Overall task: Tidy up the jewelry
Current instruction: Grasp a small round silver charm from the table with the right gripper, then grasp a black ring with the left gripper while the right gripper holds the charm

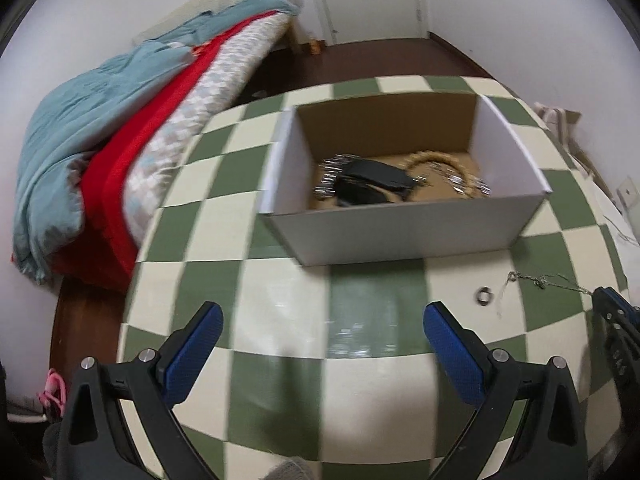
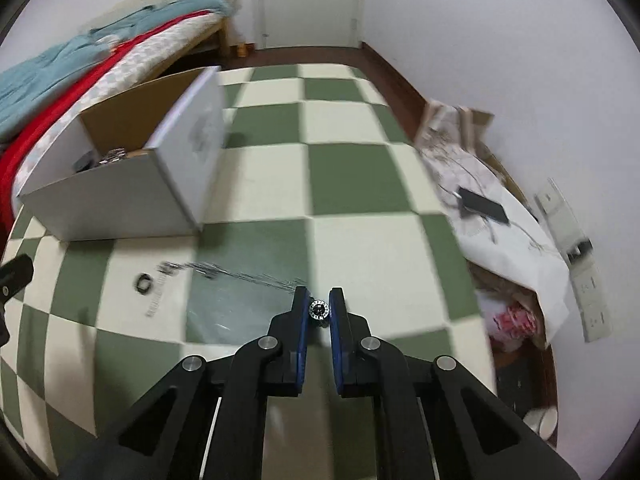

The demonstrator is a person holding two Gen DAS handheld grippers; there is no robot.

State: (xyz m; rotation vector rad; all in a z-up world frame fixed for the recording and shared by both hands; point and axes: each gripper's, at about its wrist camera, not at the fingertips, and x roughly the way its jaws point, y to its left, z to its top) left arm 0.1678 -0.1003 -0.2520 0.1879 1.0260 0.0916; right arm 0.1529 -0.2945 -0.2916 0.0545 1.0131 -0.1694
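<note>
Pick-up step under way. Right gripper (image 2: 319, 311) clenched on a small round bead charm (image 2: 319, 309) near the surface's front edge, thin chain (image 2: 240, 274) trailing left toward a loose ring (image 2: 145, 283). Left gripper (image 1: 323, 334) released, hovering empty before the cardboard box (image 1: 400, 228), which already holds jewelry. Next, probably: lift without snagging the chain, carry to box.

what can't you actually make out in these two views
- Left wrist view: the jewelry heap in the cardboard box is motion-blurred, and the near wall hides its lower part, so pieces can't be counted.
- Right wrist view: the chain on the tablecloth smears into streaks; links unreadable.
- Right wrist view: the ring between the right gripper fingers is too small to read its markings.
- Left gripper: open, holding nothing.
</note>
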